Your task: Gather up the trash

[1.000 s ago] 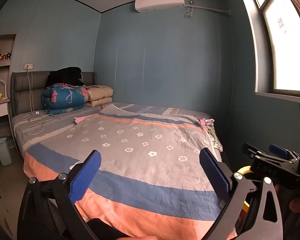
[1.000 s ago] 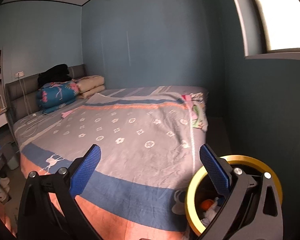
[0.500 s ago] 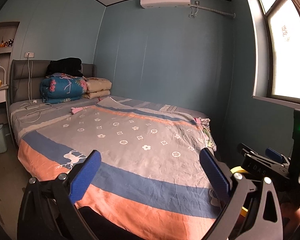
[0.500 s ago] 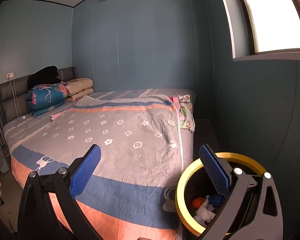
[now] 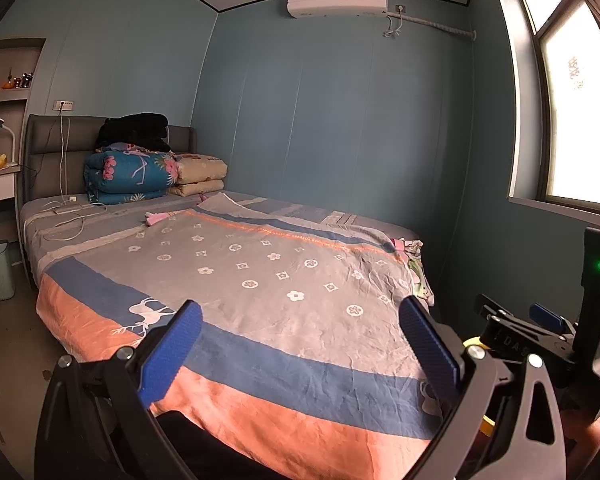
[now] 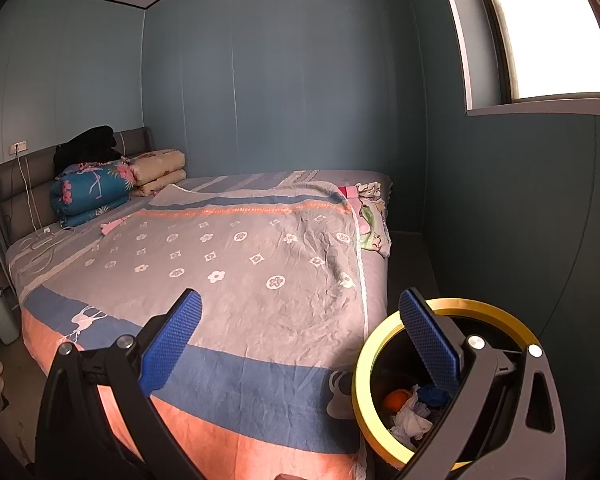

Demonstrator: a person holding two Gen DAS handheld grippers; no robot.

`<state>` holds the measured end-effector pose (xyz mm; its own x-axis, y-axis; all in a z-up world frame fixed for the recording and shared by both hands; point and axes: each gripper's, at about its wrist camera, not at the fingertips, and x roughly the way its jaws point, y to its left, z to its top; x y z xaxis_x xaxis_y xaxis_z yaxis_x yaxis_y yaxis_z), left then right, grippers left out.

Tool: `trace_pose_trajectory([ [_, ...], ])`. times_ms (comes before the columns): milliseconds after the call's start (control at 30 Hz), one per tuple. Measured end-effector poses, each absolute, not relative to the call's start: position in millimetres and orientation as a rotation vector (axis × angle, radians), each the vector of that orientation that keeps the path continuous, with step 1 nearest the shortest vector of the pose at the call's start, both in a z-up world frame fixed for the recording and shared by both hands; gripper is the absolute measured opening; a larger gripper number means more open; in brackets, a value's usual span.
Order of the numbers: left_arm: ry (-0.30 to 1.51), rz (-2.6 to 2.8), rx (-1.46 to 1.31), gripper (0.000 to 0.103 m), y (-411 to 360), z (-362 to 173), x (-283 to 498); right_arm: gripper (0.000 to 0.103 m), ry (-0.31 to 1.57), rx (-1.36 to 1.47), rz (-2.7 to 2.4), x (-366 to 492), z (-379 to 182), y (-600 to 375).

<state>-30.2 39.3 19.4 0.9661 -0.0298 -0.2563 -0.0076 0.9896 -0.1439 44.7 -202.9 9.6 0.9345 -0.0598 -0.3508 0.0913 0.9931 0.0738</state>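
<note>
- Both tongs are spread wide and hold nothing: the left tongs [image 5: 300, 344] and the right tongs [image 6: 300, 340] each show two blue fingers far apart.
- The trash bin [image 6: 380, 344] is round and black with a yellow ring on top. It stands on the floor just beside the foot corner of the bed [image 6: 240, 264], under the right tongs.
- Inside the bin lies trash [image 6: 410, 414]: white crumpled paper, something orange and something blue.
- In the left view, only a bit of the yellow ring shows, behind the right tongs [image 5: 540, 320].
- The bed has a grey blanket with white flowers, and blue and orange stripes.
- Folded quilts [image 5: 136, 174] sit by the head edge of the bed.
</note>
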Motion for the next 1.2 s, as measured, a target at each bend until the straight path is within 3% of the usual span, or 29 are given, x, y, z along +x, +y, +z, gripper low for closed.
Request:
trace_pose_trajectory([
  [1200,0.284,-0.024,-0.151,0.095,40.3,12.7,-28.3,0.095,0.396,0.100,-0.080,50.4,-1.6,-204.4],
])
